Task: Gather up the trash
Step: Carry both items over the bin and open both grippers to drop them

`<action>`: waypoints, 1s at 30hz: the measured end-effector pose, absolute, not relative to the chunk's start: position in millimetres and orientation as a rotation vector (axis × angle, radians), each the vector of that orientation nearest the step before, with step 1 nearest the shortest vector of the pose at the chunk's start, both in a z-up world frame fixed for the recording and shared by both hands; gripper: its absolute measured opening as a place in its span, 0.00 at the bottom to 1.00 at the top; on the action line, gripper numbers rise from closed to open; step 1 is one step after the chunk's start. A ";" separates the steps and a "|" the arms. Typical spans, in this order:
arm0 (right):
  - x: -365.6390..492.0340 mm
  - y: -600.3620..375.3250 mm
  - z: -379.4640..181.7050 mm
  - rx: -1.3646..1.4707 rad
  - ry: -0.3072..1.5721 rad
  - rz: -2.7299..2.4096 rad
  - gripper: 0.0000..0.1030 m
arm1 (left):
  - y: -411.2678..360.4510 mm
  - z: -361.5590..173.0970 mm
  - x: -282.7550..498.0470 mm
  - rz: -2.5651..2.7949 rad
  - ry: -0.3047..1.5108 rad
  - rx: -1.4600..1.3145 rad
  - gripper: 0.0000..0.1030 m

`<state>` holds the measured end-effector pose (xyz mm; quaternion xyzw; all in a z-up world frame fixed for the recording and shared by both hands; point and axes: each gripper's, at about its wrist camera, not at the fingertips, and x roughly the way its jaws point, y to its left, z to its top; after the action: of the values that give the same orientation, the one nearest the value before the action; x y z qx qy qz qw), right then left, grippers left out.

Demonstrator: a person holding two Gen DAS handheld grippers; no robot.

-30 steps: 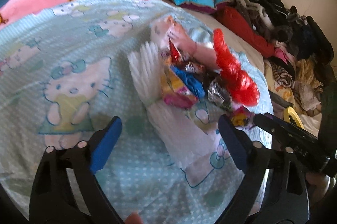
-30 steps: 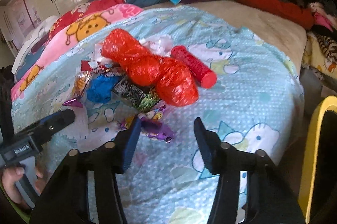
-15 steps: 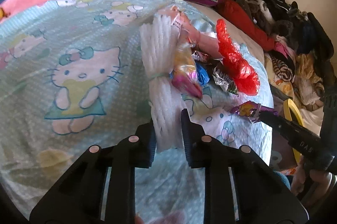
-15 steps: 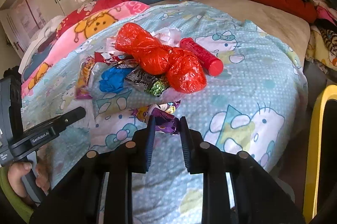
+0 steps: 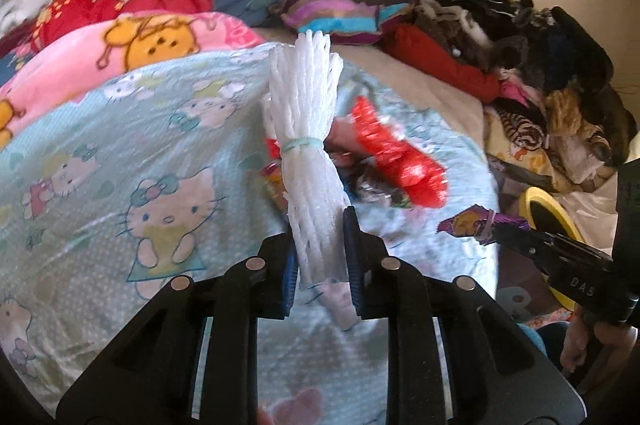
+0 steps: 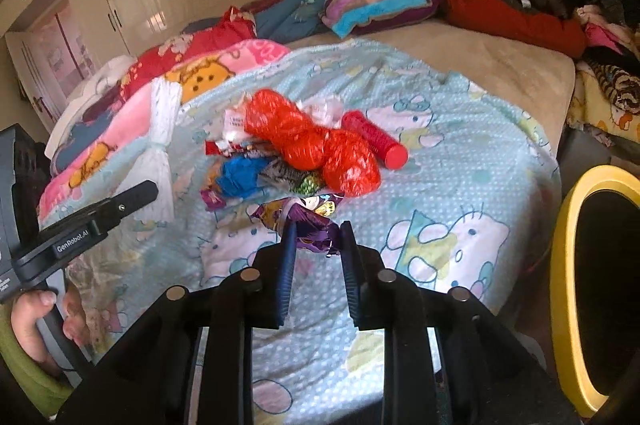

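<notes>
Nearest in, the left hand-held gripper (image 5: pixel 320 249) is pinching a white foam-net bundle (image 5: pixel 306 129) by its lower end, clear above the bed (image 6: pixel 460 153). It stands tall and top-heavy, so it might tip out. The right hand-held gripper (image 6: pixel 316 245) nips a crinkled purple wrapper (image 6: pixel 304 221) by its edge; it could slip. Further back, the red bag (image 6: pixel 316 145) and loose wrappers wait on the blanket.

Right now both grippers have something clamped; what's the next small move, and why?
Probably carry both across to the yellow-rimmed bin beside the bed. The left hand-held gripper is shut on the white foam netting bundle and the right hand-held gripper on the purple wrapper, both clear of the blanket.
</notes>
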<state>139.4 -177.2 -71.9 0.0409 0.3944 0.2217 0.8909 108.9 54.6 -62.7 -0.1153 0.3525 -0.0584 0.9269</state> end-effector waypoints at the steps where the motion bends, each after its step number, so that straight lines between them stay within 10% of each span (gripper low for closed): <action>1: 137.4 -179.1 -68.3 0.085 0.809 0.457 0.21 | 50.3 -59.4 108.0 -0.130 0.717 -0.233 0.14; 30: 96.0 -320.2 -16.1 0.183 0.631 0.134 0.20 | -93.2 -23.8 104.4 -0.424 0.695 -0.105 0.14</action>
<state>96.0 -320.2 -16.1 0.0898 0.3097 0.0656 0.9443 104.4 -93.2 -23.8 -0.0510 0.3379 -0.2061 0.9169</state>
